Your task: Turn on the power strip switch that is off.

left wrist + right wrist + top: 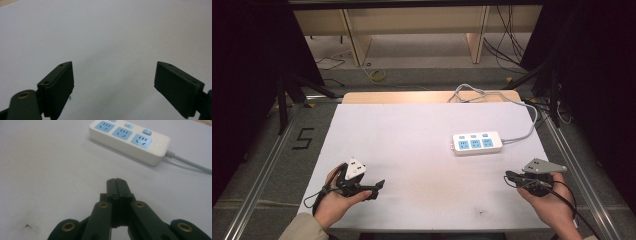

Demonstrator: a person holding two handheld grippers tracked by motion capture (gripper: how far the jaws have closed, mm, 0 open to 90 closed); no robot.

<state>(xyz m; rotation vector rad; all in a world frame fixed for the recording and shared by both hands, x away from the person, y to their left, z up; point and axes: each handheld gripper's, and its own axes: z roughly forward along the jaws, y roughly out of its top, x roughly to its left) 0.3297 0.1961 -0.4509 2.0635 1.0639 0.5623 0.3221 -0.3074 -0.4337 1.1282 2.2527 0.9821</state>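
We hold the left gripper near the tabletop's near-left corner, jaws wide apart and empty; the right gripper, near the near-right corner, has jaws pressed together on nothing. The power strip lies untouched toward the right edge; apparently nothing has begun.

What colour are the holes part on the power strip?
Light blue sockets on the white power strip, clearest in the right gripper view.
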